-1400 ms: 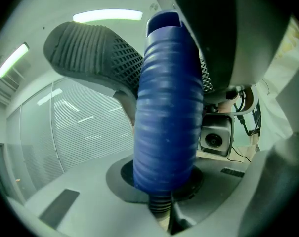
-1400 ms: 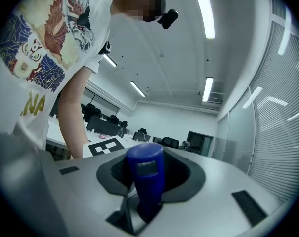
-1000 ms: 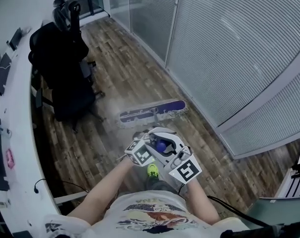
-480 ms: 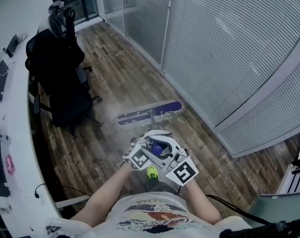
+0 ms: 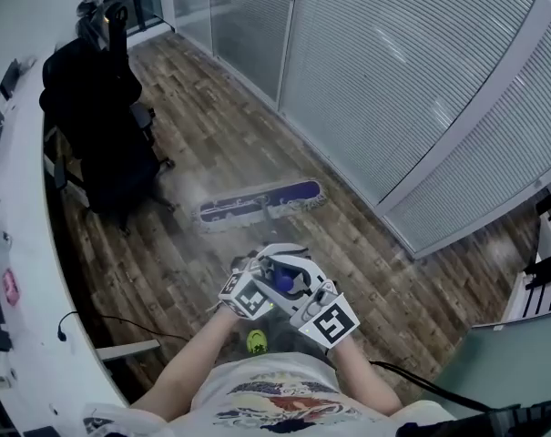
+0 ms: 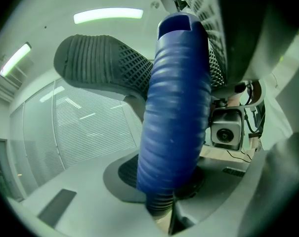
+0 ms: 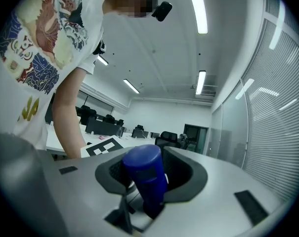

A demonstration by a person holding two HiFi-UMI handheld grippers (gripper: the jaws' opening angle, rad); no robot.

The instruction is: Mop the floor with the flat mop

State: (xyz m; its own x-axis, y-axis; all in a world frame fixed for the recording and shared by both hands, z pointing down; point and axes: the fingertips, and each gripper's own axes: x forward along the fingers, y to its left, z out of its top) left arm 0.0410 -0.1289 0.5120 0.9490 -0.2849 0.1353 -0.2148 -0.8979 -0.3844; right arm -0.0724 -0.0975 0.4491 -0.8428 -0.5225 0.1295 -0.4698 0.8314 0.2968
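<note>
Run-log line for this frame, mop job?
phase: mopping | left gripper: on mop handle, jaws just eased wider | right gripper: same handle, also eased wider | mop head: flat on floor

Right gripper (image 7: 150, 189) clasps blue mop handle (image 7: 143, 166), jaws just opening wider; person's arm (image 7: 66, 117) left.

We see the flat mop (image 5: 260, 202) with its long, narrow blue-purple head lying flat on the dark wood-plank floor (image 5: 211, 107). It is set slightly aslant, its right end near the foot of the glass wall (image 5: 393, 80). Its pole rises from the middle of the head toward us and ends in a ribbed blue grip (image 6: 176, 107) with a smooth rounded cap.
</note>
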